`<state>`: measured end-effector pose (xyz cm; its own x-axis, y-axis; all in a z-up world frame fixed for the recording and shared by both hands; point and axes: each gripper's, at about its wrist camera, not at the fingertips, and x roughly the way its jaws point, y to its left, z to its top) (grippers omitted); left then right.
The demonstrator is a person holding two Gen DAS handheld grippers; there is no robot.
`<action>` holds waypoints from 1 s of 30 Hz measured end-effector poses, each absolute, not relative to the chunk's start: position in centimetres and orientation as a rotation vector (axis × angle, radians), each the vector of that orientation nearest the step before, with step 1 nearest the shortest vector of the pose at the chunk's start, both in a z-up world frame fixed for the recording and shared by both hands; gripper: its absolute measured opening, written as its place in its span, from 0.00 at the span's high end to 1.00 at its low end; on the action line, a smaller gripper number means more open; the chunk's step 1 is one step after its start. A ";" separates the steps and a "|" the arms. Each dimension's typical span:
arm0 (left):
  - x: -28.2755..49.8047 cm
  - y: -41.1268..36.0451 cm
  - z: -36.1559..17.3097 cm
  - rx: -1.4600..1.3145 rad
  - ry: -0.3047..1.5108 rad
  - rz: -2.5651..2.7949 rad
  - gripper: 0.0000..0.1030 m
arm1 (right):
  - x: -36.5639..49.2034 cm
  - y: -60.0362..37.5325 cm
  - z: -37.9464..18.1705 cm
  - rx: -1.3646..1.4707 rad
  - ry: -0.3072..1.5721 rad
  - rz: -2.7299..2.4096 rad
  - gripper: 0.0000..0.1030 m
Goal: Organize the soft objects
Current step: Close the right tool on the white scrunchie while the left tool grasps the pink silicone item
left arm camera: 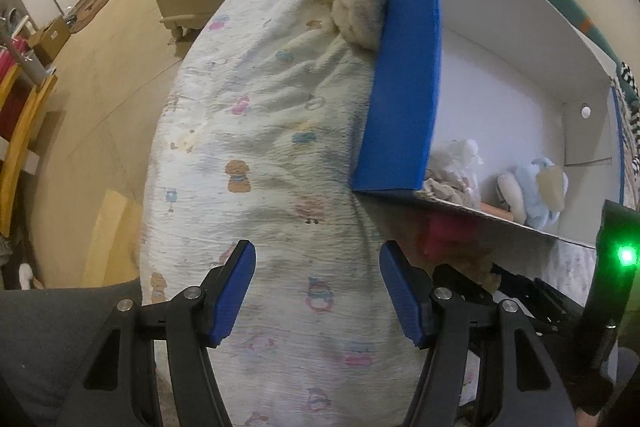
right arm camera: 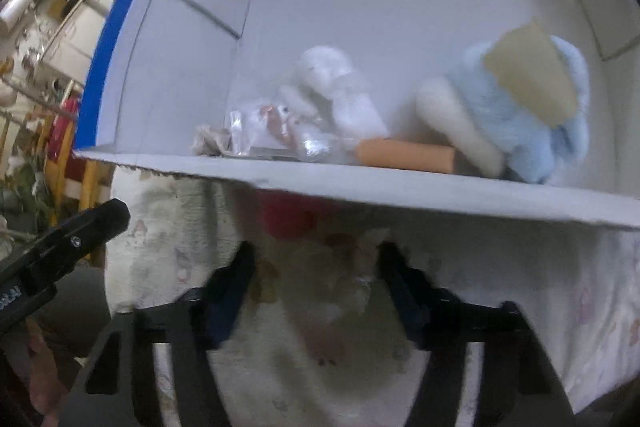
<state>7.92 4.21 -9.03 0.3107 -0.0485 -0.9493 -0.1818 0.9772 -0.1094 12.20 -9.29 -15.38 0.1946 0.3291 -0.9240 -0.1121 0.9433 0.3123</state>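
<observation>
Nearest the lens, the left gripper hangs with its blue pads spread apart over the printed bedsheet, nothing between them; it looks idle, kept clear while the other hand works. The right gripper points down at the sheet just in front of the box's near wall, where a pale, fuzzy soft toy with a red part lies between its fingers. That view is blurred, so I cannot tell whether the pads are pressing on it or only framing it.

The blue-and-white box sits open on the bed, presumably as the collecting place: a light blue plush, a white toy in clear wrap and an orange roll already lie inside near the front wall. A cream plush is still outside, wedged against the box's blue side.
</observation>
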 end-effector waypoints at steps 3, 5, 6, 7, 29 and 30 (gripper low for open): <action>7.9 4.4 -9.1 -0.214 1.260 0.091 0.40 | 12.1 -9.2 -16.0 0.174 1.370 0.299 0.69; 7.9 4.2 -9.1 -0.219 1.260 0.091 0.40 | 11.9 -9.6 -15.7 0.182 1.358 0.300 0.73; 7.9 4.0 -9.2 -0.220 1.261 0.089 0.40 | 11.7 -9.9 -15.4 0.185 1.349 0.300 0.74; 8.0 3.8 -9.2 -0.219 1.263 0.086 0.40 | 11.6 -10.2 -15.2 0.192 1.340 0.303 0.74; 11.8 -8.8 -15.5 0.086 1.369 0.003 0.41 | 7.1 -18.6 -11.7 0.400 1.232 0.255 0.75; 12.2 -8.8 -15.9 0.092 1.375 0.018 0.47 | 7.1 -18.6 -11.6 0.402 1.230 0.256 0.75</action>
